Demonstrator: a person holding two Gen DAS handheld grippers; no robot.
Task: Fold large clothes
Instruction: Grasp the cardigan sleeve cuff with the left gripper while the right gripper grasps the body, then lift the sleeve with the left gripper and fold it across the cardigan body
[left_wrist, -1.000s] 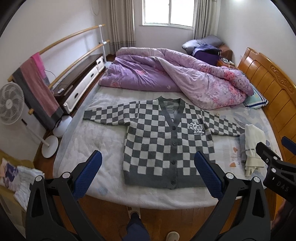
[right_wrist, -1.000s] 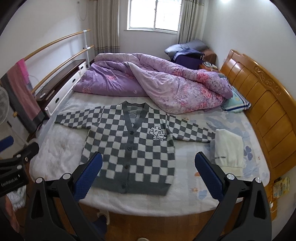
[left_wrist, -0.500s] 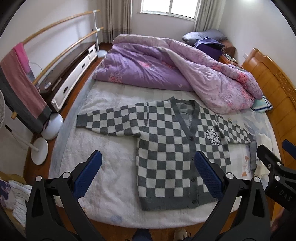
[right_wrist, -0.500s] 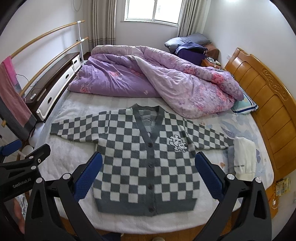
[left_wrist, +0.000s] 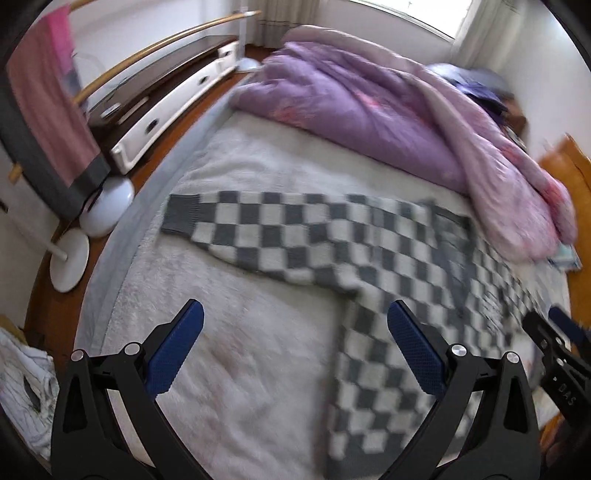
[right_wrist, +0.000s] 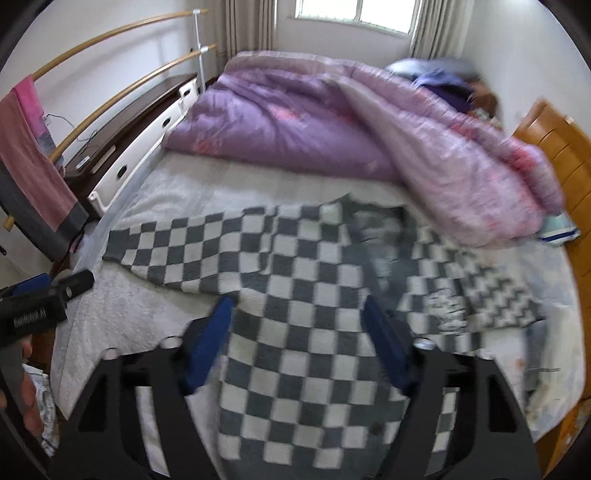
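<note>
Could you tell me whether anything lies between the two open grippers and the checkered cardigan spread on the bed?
Nothing visible does. The left gripper is open over bare bed cover beside the cardigan, and the right gripper is open directly above its body. The purple quilt lies beyond the collar, out of the way.

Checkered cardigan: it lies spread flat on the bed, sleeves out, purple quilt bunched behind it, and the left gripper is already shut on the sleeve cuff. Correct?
Not quite. The left gripper is open and holds nothing; in the left wrist view its fingers hover short of the sleeve cuff. The rest stands: the checkered cardigan lies flat on the bed, the purple quilt behind it.
</note>
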